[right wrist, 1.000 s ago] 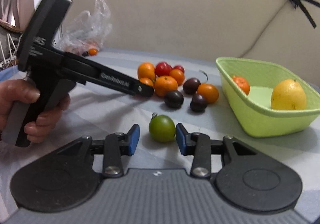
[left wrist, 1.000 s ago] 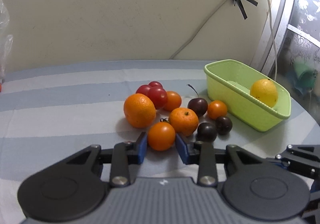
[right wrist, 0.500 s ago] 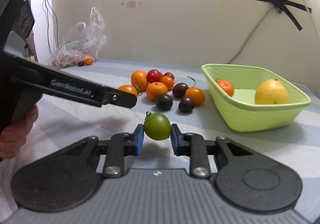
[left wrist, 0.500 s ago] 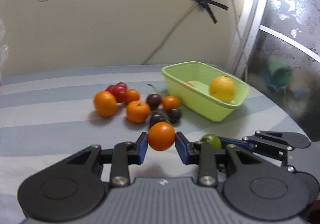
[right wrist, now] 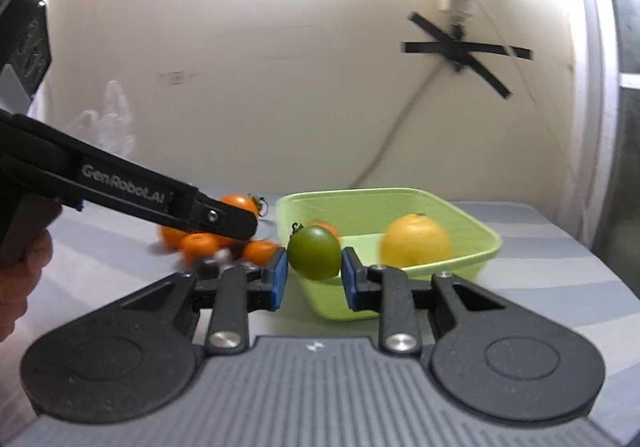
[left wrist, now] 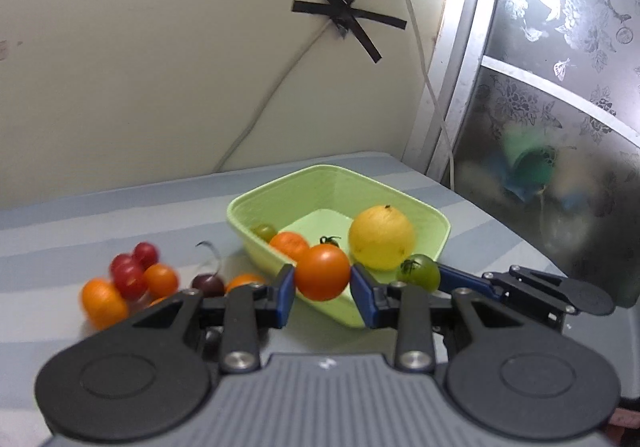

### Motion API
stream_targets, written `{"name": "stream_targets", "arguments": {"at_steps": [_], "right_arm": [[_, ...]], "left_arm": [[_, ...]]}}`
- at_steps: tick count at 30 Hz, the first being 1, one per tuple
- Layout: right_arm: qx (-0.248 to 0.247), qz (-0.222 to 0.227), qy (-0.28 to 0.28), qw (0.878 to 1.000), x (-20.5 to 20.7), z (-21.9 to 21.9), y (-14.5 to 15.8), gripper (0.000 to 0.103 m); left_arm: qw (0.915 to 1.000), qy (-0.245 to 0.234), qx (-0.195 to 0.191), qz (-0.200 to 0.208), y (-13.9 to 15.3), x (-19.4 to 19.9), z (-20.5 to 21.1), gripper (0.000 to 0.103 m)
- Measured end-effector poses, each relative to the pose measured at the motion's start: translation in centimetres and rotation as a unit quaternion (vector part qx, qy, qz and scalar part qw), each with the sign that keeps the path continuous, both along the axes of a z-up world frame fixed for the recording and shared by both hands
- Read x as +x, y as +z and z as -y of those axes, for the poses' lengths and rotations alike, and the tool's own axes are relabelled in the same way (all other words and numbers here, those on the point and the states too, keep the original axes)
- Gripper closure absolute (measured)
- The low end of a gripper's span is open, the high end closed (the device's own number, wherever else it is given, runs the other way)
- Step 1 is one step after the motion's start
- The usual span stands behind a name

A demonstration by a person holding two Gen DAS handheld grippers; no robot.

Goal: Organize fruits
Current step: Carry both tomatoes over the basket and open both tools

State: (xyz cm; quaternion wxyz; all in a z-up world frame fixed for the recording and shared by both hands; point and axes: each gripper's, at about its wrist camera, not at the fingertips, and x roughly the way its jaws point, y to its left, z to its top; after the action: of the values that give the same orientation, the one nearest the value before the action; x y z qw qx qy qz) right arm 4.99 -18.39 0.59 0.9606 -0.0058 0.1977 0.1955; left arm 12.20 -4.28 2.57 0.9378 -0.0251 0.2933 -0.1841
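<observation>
In the basket point(left wrist: 438, 225), only your left view shows a small green fruit point(left wrist: 264, 231) | left claw point(left wrist: 322, 289) grips orange tomato point(left wrist: 322, 272) | right claw point(right wrist: 314, 276) clamps green tomato point(right wrist: 315, 252), lifted off the surface since earlier.

The left wrist view sits low behind its own black two-finger left gripper point(left wrist: 322, 289) and looks slightly down, close over the near corner of the light-green plastic basket point(left wrist: 438, 216) toward the cream wall with the black tape cross point(left wrist: 347, 14). The right wrist view looks from just beside it, behind the right gripper point(right wrist: 314, 276), at the same basket point(right wrist: 490, 243) and tape cross point(right wrist: 460, 49). Both share the round yellow citrus fruit point(left wrist: 381, 238) point(right wrist: 415, 240) and each other's gripper
</observation>
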Motion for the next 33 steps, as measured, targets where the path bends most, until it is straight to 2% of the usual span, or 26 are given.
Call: {"name": "stream_targets", "arguments": {"at_steps": [6,17,19,22,25,33], "right_arm": [[0.017,-0.004,-0.027,0.999,1.9,1.3,-0.4,0.072],[0.031,0.001,-0.032,0.999,2.0,2.1,-0.8,0.070],[0.036,0.001,-0.036,0.999,2.1,2.3,-0.8,0.063],[0.042,0.002,-0.040,0.998,2.1,2.5,-0.8,0.059],[0.048,0.002,-0.040,0.998,2.0,2.7,-0.8,0.059],[0.074,0.003,-0.058,0.996,1.7,3.7,-0.9,0.059]], "left_arm": [[0.9998,-0.002,0.001,-0.017,-0.9,2.2,1.6,0.072],[0.9996,-0.006,0.011,-0.025,-1.6,3.3,3.3,0.071],[0.9996,-0.003,0.006,-0.029,-1.6,3.3,3.1,0.071],[0.9996,0.003,0.010,-0.025,-1.3,3.0,3.0,0.070],[0.9996,0.017,0.018,-0.012,-0.8,2.1,2.9,0.064],[0.9962,0.077,0.039,0.011,0.3,-1.3,1.3,0.062]]}}
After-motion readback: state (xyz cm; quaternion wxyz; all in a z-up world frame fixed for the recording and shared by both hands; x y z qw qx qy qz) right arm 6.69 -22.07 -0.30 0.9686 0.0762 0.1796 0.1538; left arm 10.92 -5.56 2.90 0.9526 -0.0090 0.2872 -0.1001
